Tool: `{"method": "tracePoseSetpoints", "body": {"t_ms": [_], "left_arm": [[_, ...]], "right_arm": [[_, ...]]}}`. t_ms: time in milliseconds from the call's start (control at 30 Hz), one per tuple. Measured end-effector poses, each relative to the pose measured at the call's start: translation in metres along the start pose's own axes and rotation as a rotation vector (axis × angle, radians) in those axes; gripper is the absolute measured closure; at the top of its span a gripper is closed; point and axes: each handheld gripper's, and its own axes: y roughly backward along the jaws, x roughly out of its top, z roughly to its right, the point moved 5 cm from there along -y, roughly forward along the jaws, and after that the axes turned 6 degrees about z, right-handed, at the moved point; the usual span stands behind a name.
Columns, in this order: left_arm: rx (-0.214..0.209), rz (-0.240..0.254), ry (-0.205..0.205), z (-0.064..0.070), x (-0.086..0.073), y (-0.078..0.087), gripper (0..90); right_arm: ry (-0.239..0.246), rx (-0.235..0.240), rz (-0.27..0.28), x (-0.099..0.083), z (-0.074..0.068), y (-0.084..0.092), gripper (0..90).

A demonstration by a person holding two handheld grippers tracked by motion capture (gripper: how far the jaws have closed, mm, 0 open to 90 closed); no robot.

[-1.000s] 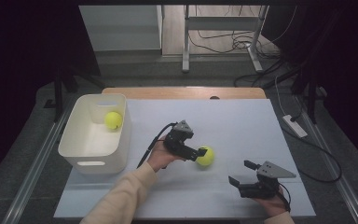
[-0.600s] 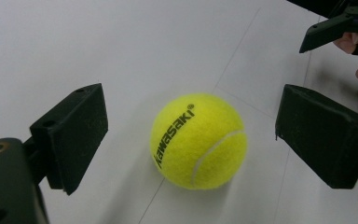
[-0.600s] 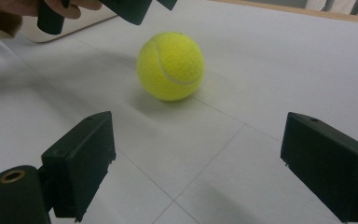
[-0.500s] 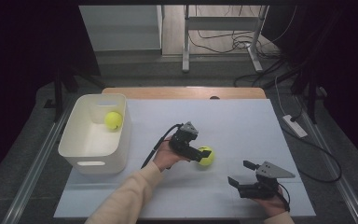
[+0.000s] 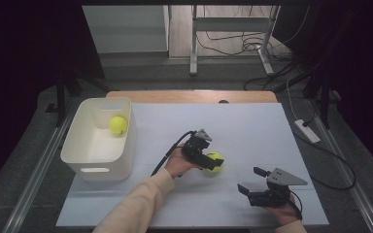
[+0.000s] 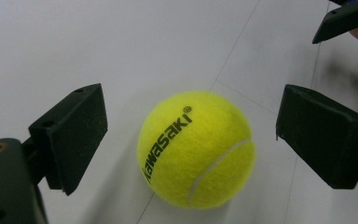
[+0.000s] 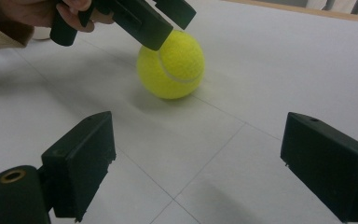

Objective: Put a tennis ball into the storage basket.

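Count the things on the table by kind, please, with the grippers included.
Tennis balls: 2, one on the table between the open jaws of the left gripper, one in the bin
White bins: 1
Grippers: 2, left and right gripper
Total: 5

Yellow tennis ball [image 6: 196, 148], white bin [image 5: 97, 141], black lettering

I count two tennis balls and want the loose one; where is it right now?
In the high view the loose tennis ball lies on the white table, near its middle, between the open jaws of the left tool, right of the white bin.
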Motion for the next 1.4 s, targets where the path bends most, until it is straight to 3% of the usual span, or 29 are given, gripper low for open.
{"method": "tracePoseSetpoints", "body": {"t_ms": [767, 900, 1200, 1400], "left_arm": [[-0.010, -0.072, 0.019, -0.002, -0.014, -0.021, 11.6], [-0.037, -0.065, 0.024, 0.000, -0.014, -0.021, 25.1], [-0.034, -0.083, 0.005, 0.001, -0.013, -0.019, 26.7], [-0.029, -0.044, 0.006, 0.002, -0.008, -0.012, 26.8]], "right_arm": [[0.003, 0.003, -0.008, -0.001, -0.001, -0.001, 10.3], [0.007, 0.003, -0.010, -0.001, -0.001, -0.002, 10.3], [0.006, 0.005, -0.009, -0.001, -0.001, -0.002, 10.3], [0.005, 0.005, -0.009, -0.001, -0.001, -0.001, 10.3]]}}
